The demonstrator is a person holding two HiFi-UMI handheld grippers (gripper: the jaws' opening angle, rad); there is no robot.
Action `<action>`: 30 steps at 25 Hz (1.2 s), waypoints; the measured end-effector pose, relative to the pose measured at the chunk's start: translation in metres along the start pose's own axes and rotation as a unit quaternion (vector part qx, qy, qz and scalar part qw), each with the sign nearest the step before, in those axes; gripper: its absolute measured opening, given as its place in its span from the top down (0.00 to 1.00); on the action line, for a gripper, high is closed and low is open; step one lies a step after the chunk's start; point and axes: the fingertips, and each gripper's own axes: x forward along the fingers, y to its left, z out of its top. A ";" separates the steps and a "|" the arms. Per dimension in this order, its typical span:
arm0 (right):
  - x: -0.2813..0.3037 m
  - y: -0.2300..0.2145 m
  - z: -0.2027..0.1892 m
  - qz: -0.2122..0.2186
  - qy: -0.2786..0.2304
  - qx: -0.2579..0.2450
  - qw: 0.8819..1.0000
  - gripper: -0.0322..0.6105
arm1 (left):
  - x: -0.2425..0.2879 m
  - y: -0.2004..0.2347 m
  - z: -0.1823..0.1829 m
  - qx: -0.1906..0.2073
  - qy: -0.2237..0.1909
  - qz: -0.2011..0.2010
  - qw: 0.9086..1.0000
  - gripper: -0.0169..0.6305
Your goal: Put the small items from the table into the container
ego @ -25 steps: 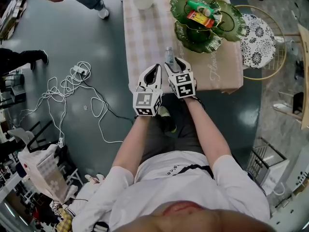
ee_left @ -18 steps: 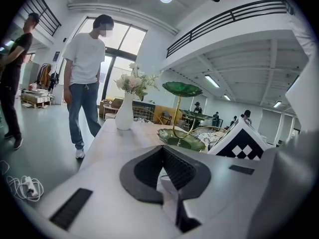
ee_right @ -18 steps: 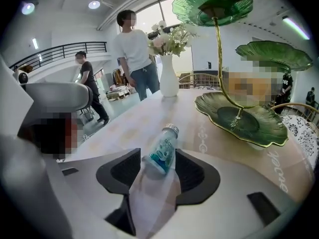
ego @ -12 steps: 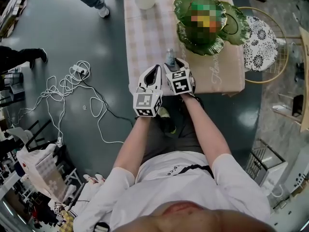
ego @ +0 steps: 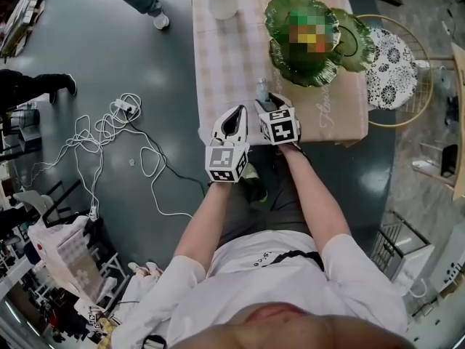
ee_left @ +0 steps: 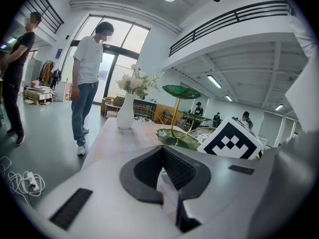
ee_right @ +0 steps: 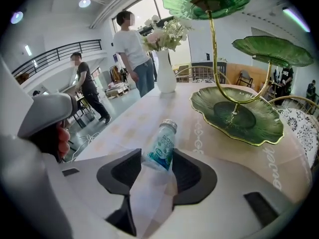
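While the small bottle (ee_right: 163,146) is yet to reach the green tiered container (ee_right: 234,116) ahead and right of the fingers, the right gripper (ee_right: 157,164) has its fingers closed on the tilted bottle's lower body above the desk (ee_right: 149,111), and the left gripper (ee_left: 163,172) has its fingers all but closed, empty.

Tally around the checked table

One table (ego: 225,64) with one white vase of flowers (ego: 221,4), one gold stand (ee_right: 215,49) carrying three green leaf-shaped dishes (ego: 301,67), and one small bottle (ee_right: 163,146); what lies in the top dish cannot be counted. Two grippers, one left gripper (ego: 235,112) and one right gripper (ego: 266,102), each with one marker cube. One round chair (ego: 389,57) with a patterned cushion. One white power strip (ego: 120,106) and one tangle of cable (ego: 94,133). Two bystanders (ee_left: 89,78) close by, and three tiny figures (ee_left: 245,117) far off
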 end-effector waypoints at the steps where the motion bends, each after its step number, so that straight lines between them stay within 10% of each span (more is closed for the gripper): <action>1: -0.006 0.001 0.002 0.003 -0.008 0.004 1.000 0.63 | -0.001 -0.002 0.001 0.000 0.001 -0.001 1.000 0.96; 30: -0.277 -0.048 0.117 -0.066 -0.180 0.051 0.980 0.63 | 0.002 -0.177 0.177 0.052 -0.053 -0.126 0.989 0.96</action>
